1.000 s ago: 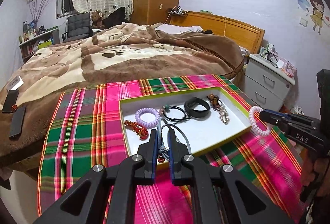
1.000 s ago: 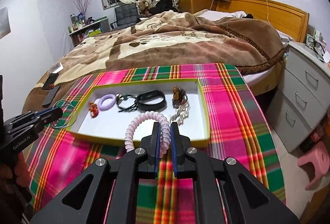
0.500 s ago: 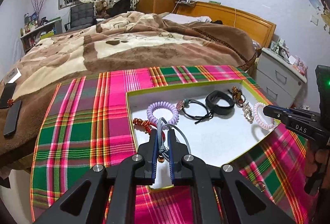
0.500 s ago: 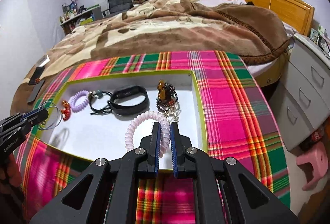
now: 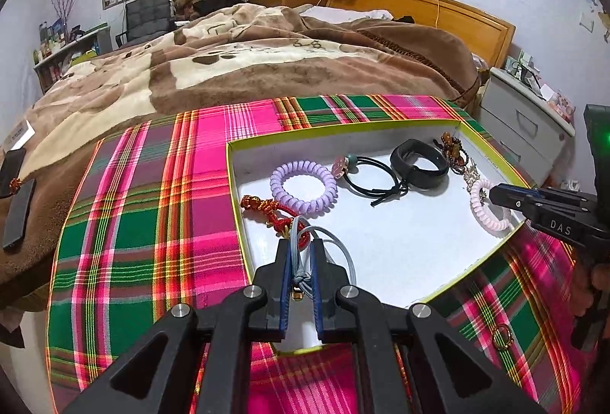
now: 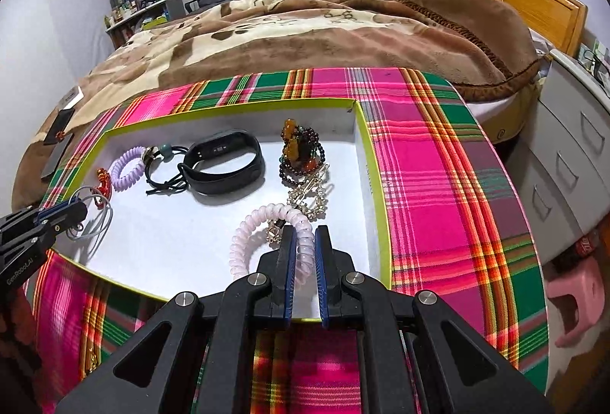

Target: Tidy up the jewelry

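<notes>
A white tray with a yellow-green rim [image 5: 343,132] [image 6: 228,105] lies on the plaid cloth. Low over its near left part, my left gripper [image 5: 301,246] [image 6: 78,210] is shut on a grey cord bracelet [image 5: 331,242] [image 6: 101,219]. Over the tray's near right part, my right gripper [image 6: 305,235] [image 5: 495,193] is shut on a pale pink spiral hair tie [image 6: 248,235] [image 5: 484,212]. Inside the tray lie a purple spiral tie [image 5: 303,185], a red knotted bracelet [image 5: 267,208], a black hair tie [image 5: 366,177], a black wristband [image 6: 225,162], a bead bracelet [image 6: 301,154] and a gold clip [image 6: 309,196].
The plaid cloth [image 5: 152,223] covers the table in front of a bed with a brown blanket [image 5: 267,63]. A small ring [image 5: 501,336] lies on the cloth near the tray's front right. Phones [image 5: 17,215] rest on the bed at left. Grey drawers [image 6: 572,154] stand at right.
Both grippers have come down and forward over the tray, each with its piece still in the jaws. The pink tie has gone from outside the rim to over the tray's floor.
</notes>
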### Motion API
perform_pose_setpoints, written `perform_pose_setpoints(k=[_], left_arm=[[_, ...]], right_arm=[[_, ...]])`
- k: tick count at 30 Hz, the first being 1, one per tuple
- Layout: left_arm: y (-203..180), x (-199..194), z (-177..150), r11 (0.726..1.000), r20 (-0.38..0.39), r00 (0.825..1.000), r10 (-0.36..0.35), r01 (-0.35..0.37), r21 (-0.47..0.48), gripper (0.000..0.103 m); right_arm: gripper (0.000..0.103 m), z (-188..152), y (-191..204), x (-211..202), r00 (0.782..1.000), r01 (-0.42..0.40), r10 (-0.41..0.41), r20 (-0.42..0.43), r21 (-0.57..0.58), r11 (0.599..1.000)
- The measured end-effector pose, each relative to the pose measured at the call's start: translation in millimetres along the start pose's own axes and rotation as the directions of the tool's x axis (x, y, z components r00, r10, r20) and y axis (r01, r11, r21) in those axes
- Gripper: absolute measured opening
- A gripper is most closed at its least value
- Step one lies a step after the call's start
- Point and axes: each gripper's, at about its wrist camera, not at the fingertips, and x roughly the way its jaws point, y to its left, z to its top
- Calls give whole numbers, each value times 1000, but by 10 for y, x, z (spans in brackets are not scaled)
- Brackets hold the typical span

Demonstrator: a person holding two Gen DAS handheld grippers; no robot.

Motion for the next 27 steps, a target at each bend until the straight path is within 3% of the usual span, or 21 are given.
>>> perform_pose_setpoints(k=[10, 15, 27], left_arm=[[-31, -45, -19, 1000, 3, 1000, 1, -1, 4, 10], [-24, -147, -35, 1000, 26, 1000, 4, -4, -1, 18], [-89, -767, -241, 999, 130, 991, 20, -17, -29, 18]], right_arm=[[28, -7, 1, -71, 1000, -12, 12, 21, 6, 1000], [28, -39, 7, -168, 999, -18, 18, 37, 13, 1000], [28, -268, 156, -731, 990, -44, 44, 133, 2, 999]])
